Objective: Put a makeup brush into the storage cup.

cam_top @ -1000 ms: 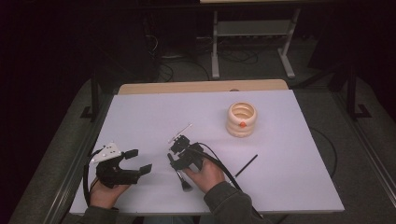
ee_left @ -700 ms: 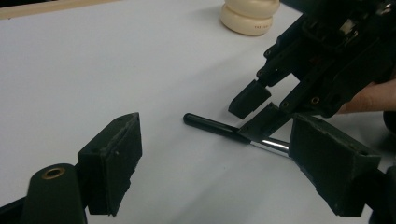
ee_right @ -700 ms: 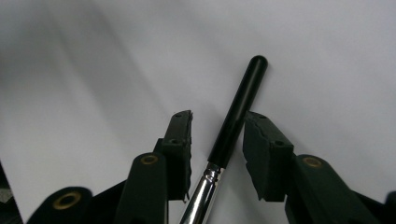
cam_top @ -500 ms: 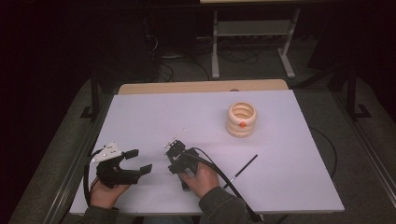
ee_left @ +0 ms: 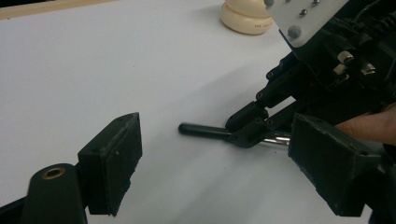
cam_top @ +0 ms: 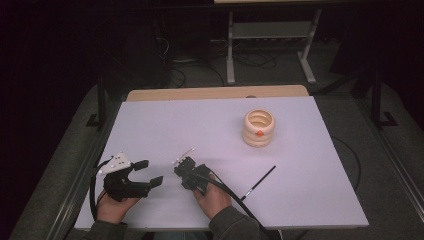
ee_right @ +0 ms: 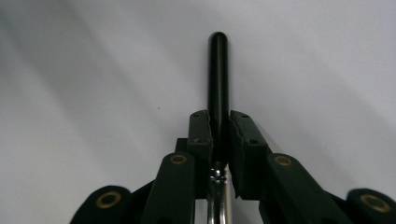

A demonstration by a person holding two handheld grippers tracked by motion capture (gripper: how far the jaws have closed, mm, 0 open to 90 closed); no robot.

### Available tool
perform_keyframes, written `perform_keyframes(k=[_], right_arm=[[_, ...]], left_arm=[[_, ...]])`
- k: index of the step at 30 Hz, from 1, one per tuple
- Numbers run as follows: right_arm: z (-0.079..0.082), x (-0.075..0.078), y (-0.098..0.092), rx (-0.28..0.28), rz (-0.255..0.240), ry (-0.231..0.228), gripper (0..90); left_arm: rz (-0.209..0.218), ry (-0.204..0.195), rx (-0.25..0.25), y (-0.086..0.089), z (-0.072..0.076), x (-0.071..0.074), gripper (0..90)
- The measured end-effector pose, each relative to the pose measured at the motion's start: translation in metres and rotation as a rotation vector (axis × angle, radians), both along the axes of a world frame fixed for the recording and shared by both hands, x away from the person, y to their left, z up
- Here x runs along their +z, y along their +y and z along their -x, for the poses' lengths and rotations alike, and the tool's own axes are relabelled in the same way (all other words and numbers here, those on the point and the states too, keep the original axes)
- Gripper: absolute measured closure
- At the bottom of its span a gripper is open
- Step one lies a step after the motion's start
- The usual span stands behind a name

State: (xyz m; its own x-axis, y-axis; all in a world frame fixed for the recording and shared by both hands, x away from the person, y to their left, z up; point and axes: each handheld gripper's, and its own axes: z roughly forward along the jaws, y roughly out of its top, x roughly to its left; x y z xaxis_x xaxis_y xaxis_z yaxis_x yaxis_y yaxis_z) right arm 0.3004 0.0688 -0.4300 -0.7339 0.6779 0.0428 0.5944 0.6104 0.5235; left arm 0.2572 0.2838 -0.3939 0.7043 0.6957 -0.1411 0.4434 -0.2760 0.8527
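Jaws of the right gripper (ee_right: 219, 133) have just been closing, and in the right gripper view they now press on the black handle of a slim tool (ee_right: 218, 74) from both sides. The handle runs straight out between the pads, and its rounded end lies beyond them over the white tabletop (ee_right: 93, 70). Behind the pads a strip of shiny metal shows, part of the same tool.

In the left gripper view the same grip is seen from the side. The right gripper (ee_left: 250, 128) comes down at a slant from the upper right, and its tips pinch the tool (ee_left: 201, 130), which lies low and nearly flat on the tabletop (ee_left: 116, 60) with the dark end pointing left. Whether the handle rests on the surface or sits just above it, I cannot tell.

The left gripper (ee_left: 215, 168) has its jaws wide apart, with nothing between the pads. In the high view it (cam_top: 147, 172) sits at the near left of the tabletop (cam_top: 200, 125), held in the person's left hand (cam_top: 112, 207), just beside the right gripper (cam_top: 182, 162), which points towards the far side.

A stack of cream rings (cam_top: 259, 128) with a small orange mark stands towards the far right, well apart from both grippers. A thin black stick (cam_top: 257, 184), perhaps a brush, lies on the tabletop to the right of the right hand (cam_top: 212, 195).
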Motion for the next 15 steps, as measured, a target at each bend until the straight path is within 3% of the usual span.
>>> perform_keyframes(k=[7, 11, 15], right_arm=[[-0.002, 0.001, 0.0, 0.035, 0.006, 0.005, 78.9], [-0.006, 0.002, -0.006, 0.049, -0.034, 0.062, 78.9], [-0.008, 0.003, -0.011, 0.065, -0.052, 0.069, 78.9]], left_arm=[[-0.005, 0.0, -0.002, 0.0, 0.0, 0.0, 17.3], [-0.014, 0.001, -0.007, 0.002, -0.001, 0.0, 17.2], [-0.016, -0.001, -0.01, 0.002, -0.001, 0.0, 17.2]])
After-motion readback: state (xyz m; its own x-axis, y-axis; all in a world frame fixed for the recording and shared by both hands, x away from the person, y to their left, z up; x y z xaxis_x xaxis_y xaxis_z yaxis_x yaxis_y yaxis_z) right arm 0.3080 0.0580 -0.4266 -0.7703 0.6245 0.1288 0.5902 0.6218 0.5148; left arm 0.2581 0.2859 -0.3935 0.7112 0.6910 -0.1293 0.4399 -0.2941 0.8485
